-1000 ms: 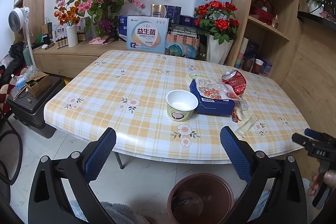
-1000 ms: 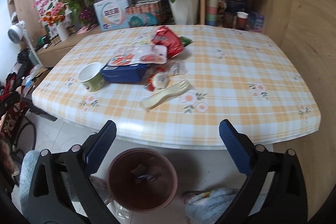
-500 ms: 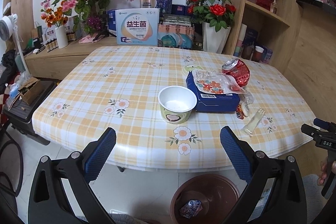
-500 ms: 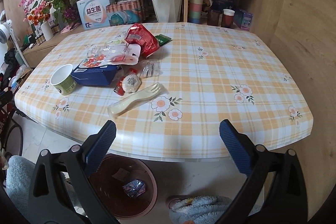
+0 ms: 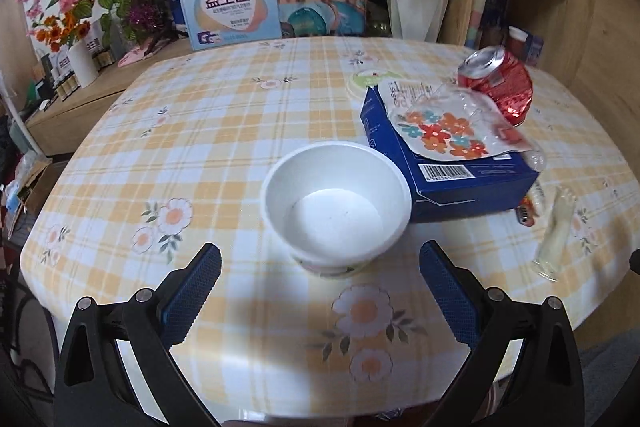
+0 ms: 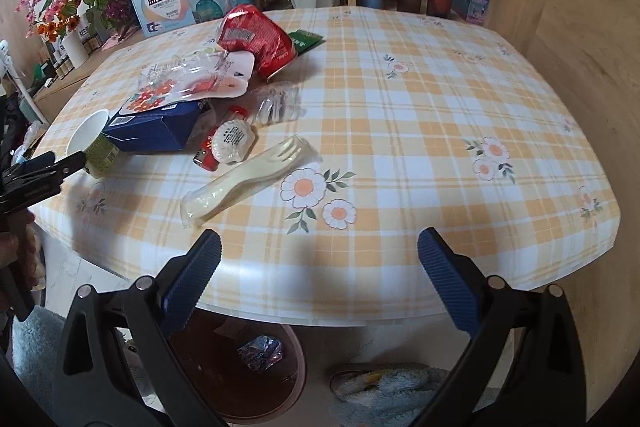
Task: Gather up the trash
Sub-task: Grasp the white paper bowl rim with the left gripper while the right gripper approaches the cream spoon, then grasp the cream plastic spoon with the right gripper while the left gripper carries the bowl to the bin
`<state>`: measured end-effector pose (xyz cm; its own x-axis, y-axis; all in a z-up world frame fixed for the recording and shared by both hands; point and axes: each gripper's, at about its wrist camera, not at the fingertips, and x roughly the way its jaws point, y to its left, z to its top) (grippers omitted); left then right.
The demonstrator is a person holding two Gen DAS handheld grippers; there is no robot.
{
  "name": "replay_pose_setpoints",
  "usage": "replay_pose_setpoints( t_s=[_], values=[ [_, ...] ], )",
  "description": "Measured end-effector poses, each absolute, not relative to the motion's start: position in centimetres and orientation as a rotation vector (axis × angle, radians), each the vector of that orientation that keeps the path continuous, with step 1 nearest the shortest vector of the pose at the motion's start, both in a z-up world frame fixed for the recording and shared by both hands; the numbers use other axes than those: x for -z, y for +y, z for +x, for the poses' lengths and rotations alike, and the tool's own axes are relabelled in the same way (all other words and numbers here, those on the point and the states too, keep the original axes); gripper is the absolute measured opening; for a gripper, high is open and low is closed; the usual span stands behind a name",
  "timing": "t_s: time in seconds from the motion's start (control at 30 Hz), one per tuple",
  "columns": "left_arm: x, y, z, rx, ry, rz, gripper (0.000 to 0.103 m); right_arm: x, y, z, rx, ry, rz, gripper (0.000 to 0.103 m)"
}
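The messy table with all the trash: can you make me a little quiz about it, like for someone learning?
1. True or false: the paper cup stands upright and holds nothing.
2. What lies on top of the blue box? A) a flowered plastic packet B) a spoon C) a book
3. Fill in: the wrapped plastic fork lies nearest the ___ gripper.

Key
1. True. Both the left gripper and the right gripper have open jaws, holding nothing.
2. A, the flowered packet; the crushed red can lies beside it.
3. Right. The bin sits on the floor beneath the table edge.
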<state>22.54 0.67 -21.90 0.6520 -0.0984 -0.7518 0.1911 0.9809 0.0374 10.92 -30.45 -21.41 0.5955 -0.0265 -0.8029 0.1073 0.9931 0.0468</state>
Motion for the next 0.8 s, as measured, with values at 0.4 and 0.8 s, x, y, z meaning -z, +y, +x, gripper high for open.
replay_pose_setpoints(
  t_s=[0.4, 0.8],
  values=[
    [23.3, 2.2, 25.2, 0.181, 0.888, 0.023, 0.073, 22.8, -28.7, 14.1, 0.017, 0.958, 0.105, 0.094],
    [19.9, 4.6, 18.5, 0.225, 0.816, -0.073, 0.073, 25.3, -26.9, 19.1, -0.021, 1.012, 0.229, 0.07]
  ],
)
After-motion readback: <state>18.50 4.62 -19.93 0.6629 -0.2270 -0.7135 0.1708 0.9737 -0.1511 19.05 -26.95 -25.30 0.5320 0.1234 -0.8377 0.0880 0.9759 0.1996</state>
